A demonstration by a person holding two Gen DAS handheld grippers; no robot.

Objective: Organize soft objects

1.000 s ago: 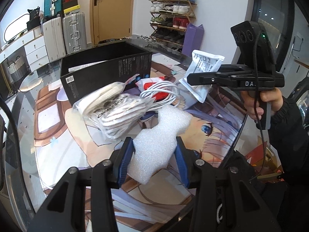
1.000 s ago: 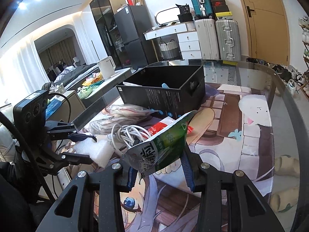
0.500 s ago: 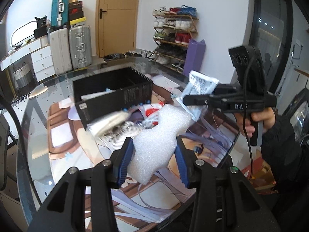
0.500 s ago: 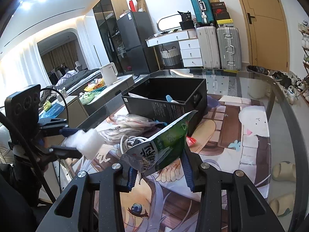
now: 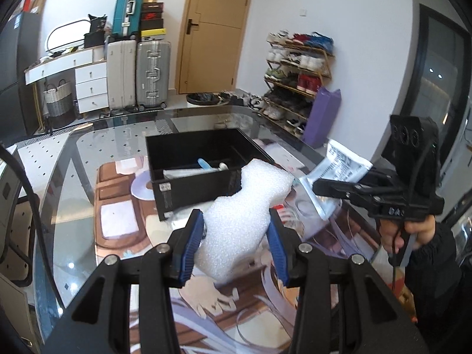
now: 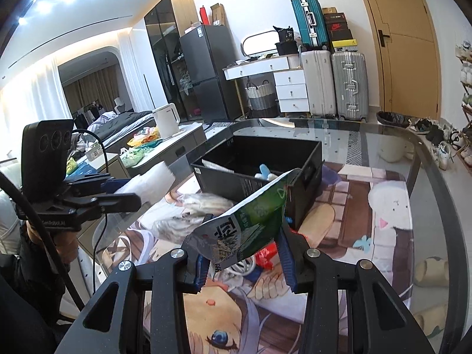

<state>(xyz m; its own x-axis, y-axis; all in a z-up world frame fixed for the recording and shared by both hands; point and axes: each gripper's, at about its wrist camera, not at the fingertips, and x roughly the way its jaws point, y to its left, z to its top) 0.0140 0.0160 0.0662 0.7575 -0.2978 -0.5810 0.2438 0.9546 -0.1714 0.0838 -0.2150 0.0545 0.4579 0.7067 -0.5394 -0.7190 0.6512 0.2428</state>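
My left gripper (image 5: 236, 233) is shut on a white foam piece (image 5: 244, 209), lifted above the table in front of the black open box (image 5: 194, 188). In the right wrist view that foam piece (image 6: 147, 181) shows at the left, held in the left gripper (image 6: 124, 190). My right gripper (image 6: 243, 255) is shut on a green and white snack bag (image 6: 247, 221), raised near the black box (image 6: 236, 184). From the left wrist view the bag (image 5: 336, 174) shows its white back, held in the right gripper (image 5: 320, 190). The box holds a few small items.
A glass table (image 5: 73, 159) carries an anime picture mat (image 6: 368, 215). On the mat by the box lie plastic-wrapped bundles (image 6: 191, 209), a white cable (image 6: 244, 265) and a red packet (image 6: 265, 255). Suitcases (image 5: 152, 76), a shoe rack (image 5: 298, 70) and a door stand behind.
Both grippers have risen with their loads. The left gripper has lifted the foam from over the cable pile and now looks down into the box.
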